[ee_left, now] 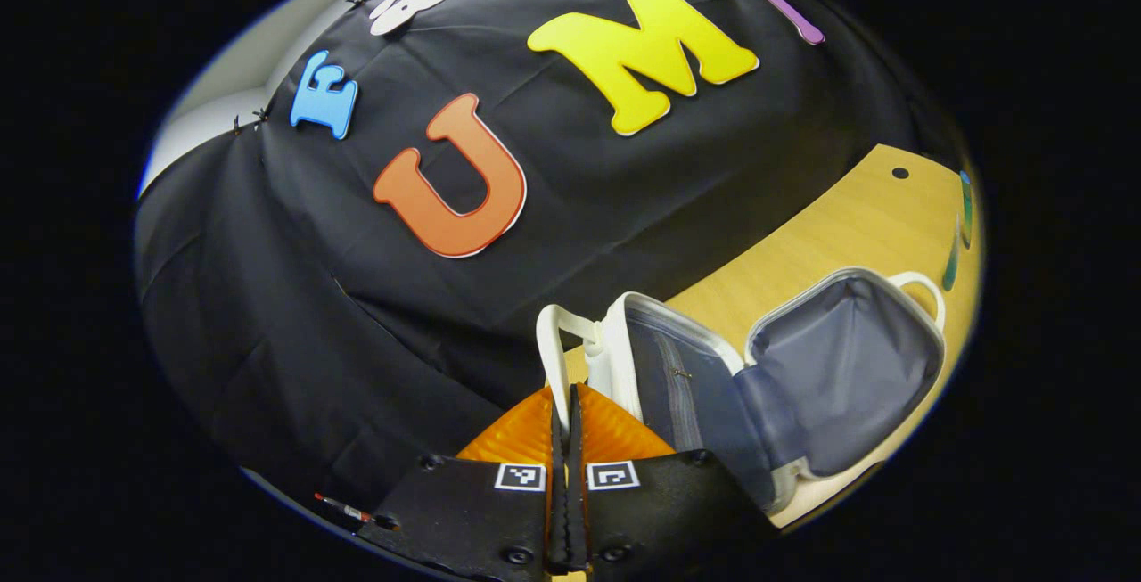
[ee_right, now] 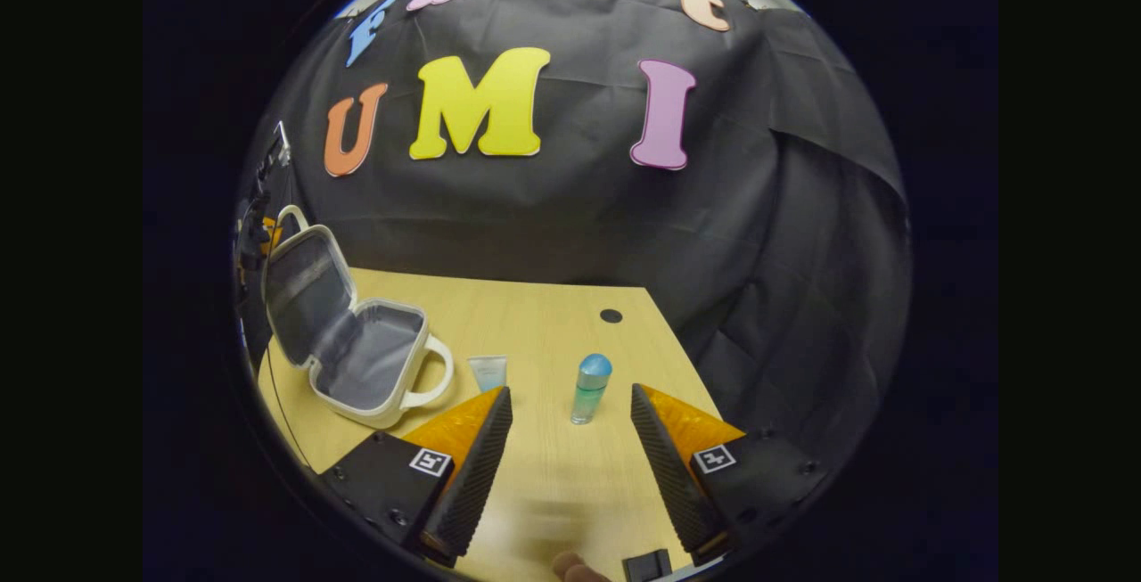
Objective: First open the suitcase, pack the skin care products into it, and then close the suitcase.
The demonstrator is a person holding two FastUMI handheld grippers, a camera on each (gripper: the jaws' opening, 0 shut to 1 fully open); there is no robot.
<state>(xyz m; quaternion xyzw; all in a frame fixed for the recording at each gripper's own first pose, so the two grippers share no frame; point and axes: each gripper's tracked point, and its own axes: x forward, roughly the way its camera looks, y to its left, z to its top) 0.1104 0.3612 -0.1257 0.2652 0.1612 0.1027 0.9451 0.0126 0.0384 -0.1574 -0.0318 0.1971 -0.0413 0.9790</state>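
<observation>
In the left gripper view, the left gripper (ee_left: 565, 439) has its fingers pressed together on the white handle (ee_left: 557, 341) of the suitcase (ee_left: 767, 386), which lies open on the table (ee_left: 856, 225), lid tipped back and grey lining bare. In the right gripper view, the right gripper (ee_right: 570, 439) hangs spread wide above the table, empty, with the upright bottle (ee_right: 590, 388) standing between and just beyond its fingers; a small tube (ee_right: 488, 372) lies near the case's other handle (ee_right: 432, 372). Opening looks done and packing is in hand. The next move likely calls for lowering the right gripper round the bottle, closing on it, then carrying it left into the case.
</observation>
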